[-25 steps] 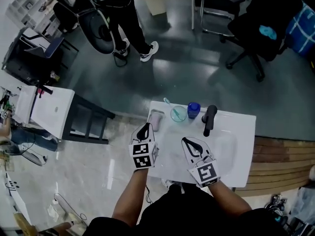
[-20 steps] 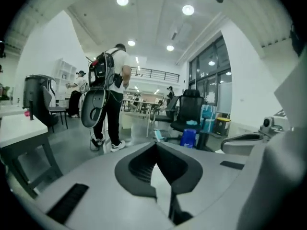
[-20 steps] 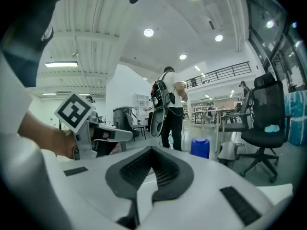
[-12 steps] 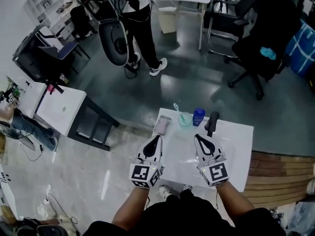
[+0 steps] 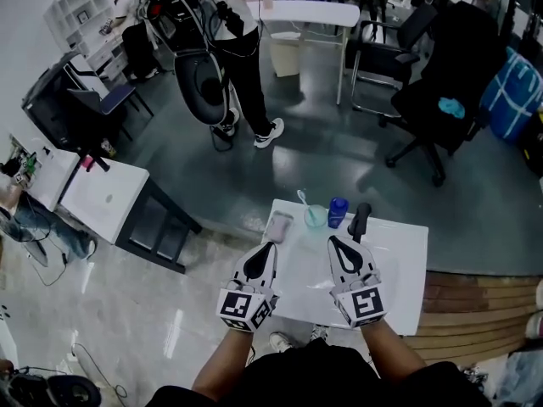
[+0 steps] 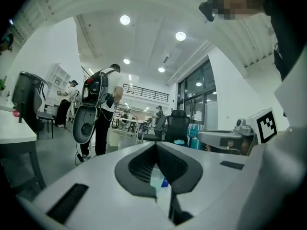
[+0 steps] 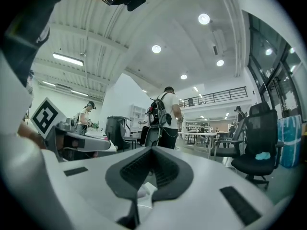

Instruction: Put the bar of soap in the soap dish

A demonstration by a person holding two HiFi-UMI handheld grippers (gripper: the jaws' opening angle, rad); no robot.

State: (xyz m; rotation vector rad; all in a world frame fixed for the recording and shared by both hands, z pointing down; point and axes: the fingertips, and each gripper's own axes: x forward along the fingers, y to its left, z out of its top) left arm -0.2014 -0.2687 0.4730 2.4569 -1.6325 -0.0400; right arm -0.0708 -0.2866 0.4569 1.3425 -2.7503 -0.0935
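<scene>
Left gripper: my left gripper (image 5: 271, 246) has its jaws pressed tight together. Nothing is between them. It hangs over the near left edge of the white sink top (image 5: 405, 265) and points level.
Right gripper: my right gripper (image 5: 333, 240) has its jaws pressed together too, and it holds nothing. It hangs over the middle of the sink top, to the right of the left one.
Bar of soap: the bar of soap (image 5: 278, 224) looks pale pink-grey. It lies in the soap dish, on the far side of the left gripper and apart from it.
Soap dish: the soap dish (image 5: 269, 232) is white. It sits at the far left corner of the sink top.
Cup: a clear cup (image 5: 316, 217) with a toothbrush in it stands just right of the dish.
Blue bottle: a small blue bottle (image 5: 338, 213) stands right beside the cup.
Tap: a black tap (image 5: 358, 220) stands right of the bottle.
Room: a person (image 5: 242, 32) with a backpack stands far off on the grey floor. A black chair (image 5: 428, 100) is far to the right.
</scene>
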